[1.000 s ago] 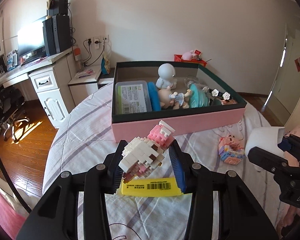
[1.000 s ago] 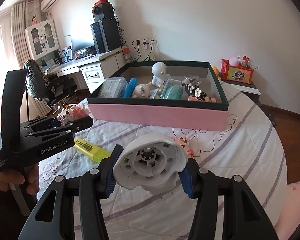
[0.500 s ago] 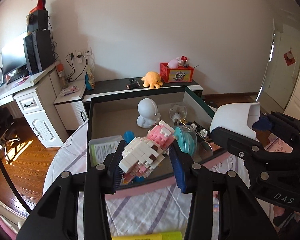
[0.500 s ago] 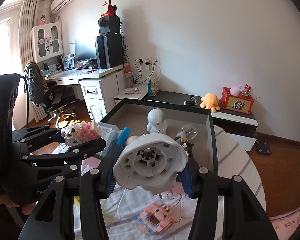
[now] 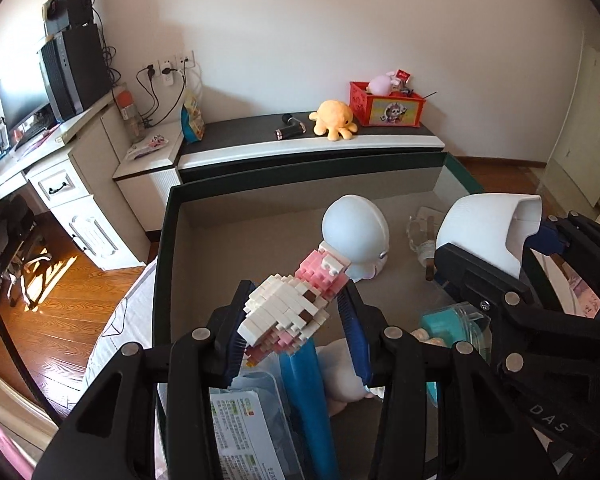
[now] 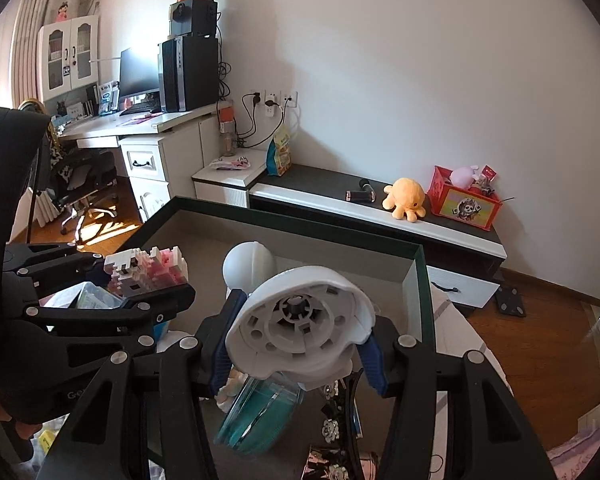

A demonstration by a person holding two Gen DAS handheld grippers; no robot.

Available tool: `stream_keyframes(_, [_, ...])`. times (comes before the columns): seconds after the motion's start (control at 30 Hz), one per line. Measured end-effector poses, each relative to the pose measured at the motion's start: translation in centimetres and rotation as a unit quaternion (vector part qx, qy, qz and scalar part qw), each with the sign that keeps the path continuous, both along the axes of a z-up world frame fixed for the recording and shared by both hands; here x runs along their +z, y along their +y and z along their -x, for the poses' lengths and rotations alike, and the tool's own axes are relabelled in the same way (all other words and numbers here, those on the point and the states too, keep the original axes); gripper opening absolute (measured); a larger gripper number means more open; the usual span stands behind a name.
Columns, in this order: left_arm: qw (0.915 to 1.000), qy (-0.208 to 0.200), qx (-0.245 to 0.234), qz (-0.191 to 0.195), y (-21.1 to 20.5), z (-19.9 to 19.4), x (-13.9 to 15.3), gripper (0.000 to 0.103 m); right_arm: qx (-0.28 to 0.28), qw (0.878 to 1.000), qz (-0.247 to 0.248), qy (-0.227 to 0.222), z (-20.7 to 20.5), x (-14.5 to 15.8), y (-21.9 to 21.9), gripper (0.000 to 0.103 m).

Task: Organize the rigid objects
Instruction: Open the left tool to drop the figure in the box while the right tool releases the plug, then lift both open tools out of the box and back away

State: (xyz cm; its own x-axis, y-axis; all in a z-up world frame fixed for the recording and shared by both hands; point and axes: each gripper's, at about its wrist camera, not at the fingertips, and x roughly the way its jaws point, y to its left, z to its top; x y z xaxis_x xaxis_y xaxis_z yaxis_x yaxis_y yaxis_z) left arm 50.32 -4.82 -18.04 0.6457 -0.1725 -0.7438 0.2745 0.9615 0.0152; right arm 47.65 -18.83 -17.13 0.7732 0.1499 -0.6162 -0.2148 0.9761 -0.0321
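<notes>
Showing, in the left wrist view only, a clear plastic case with a printed label point(image 5: 240, 420) and a blue tube point(image 5: 306, 392) lying side by side at the near end of the box point(image 5: 162, 264); revealing, in the right wrist view only, small black-and-white flower trinkets point(image 6: 330, 426) near the box's right wall and the white shell's ribbed hollow underside. Counting, inside the box: one white round-headed figure point(image 5: 356, 232), one teal round container point(image 6: 260, 416), one clear glass piece point(image 5: 420, 232), one case, one tube. Counting two tongs, each loaded. Holding the left tongs point(image 5: 296, 336) partly closed, blue pads clamping one pink-and-white brick figure point(image 5: 292, 308), hanging above the box interior just in front of the round-headed figure. Keeping the right tongs point(image 6: 298, 350) spread wider, pads squeezing one white shell point(image 6: 300, 324) on both flanks, hovering above the teal container inside the box. Sitting beyond on the low cabinet: one yellow octopus plush point(image 6: 406, 198), one red bin point(image 6: 464, 204).
</notes>
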Motion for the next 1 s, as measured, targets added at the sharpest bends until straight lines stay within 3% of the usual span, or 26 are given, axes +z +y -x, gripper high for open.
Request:
stream_keyframes(0.13, [0.9999, -0.009, 0.013, -0.005, -0.1, 0.7, 0.1, 0.052, -0.003, 1.0, -0.015, 0.01, -0.4, -0.9, -0.5, 0.054])
stream_keyframes(0.2, [0.9994, -0.029, 0.014, -0.01, 0.0, 1.6, 0.7, 0.064, -0.004, 0.999, -0.03, 0.013, 0.1, -0.9, -1.0, 0.054])
stream_keyframes(0.27, [0.9983, -0.047, 0.03, -0.014, 0.7, 2.5, 1.5, 0.083, -0.01, 0.999, -0.046, 0.006, 1.0, -0.3, -1.6, 0.056])
stream_keyframes(0.33, [0.9972, -0.064, 0.039, 0.006, 1.6, 3.9, 2.4, 0.088, -0.02, 0.999, -0.05, -0.007, 2.2, 0.7, -2.0, 0.068])
stream_keyframes(0.37, [0.9969, -0.067, 0.038, 0.017, 2.0, 4.7, 3.0, 0.094, -0.023, 0.998, -0.054, -0.014, 3.0, 1.3, -2.2, 0.081])
stream_keyframes(0.43, [0.9954, -0.081, 0.042, 0.028, 2.8, 6.6, 4.1, 0.1, -0.021, 0.997, -0.065, -0.028, 5.0, 2.6, -2.4, 0.085])
stream_keyframes(0.53, [0.9916, -0.115, 0.044, 0.038, 3.6, 10.6, 5.7, 0.103, -0.021, 0.996, -0.065, -0.05, 8.2, 4.4, -2.0, 0.09])
stream_keyframes(0.6, [0.9891, -0.132, 0.042, 0.051, 4.2, 13.4, 6.6, 0.103, -0.02, 0.995, -0.065, -0.068, 10.9, 5.5, -1.8, 0.103])
stream_keyframes(0.73, [0.9855, -0.156, 0.038, 0.055, 4.7, 19.0, 7.8, 0.103, -0.021, 0.993, -0.068, -0.098, 16.8, 8.1, -1.1, 0.103])
stream_keyframes(1.0, [0.974, -0.206, 0.072, 0.061, 5.8, 28.7, 9.8, 0.103, -0.049, 0.988, -0.052, -0.134, 26.7, 10.1, 0.5, 0.103])
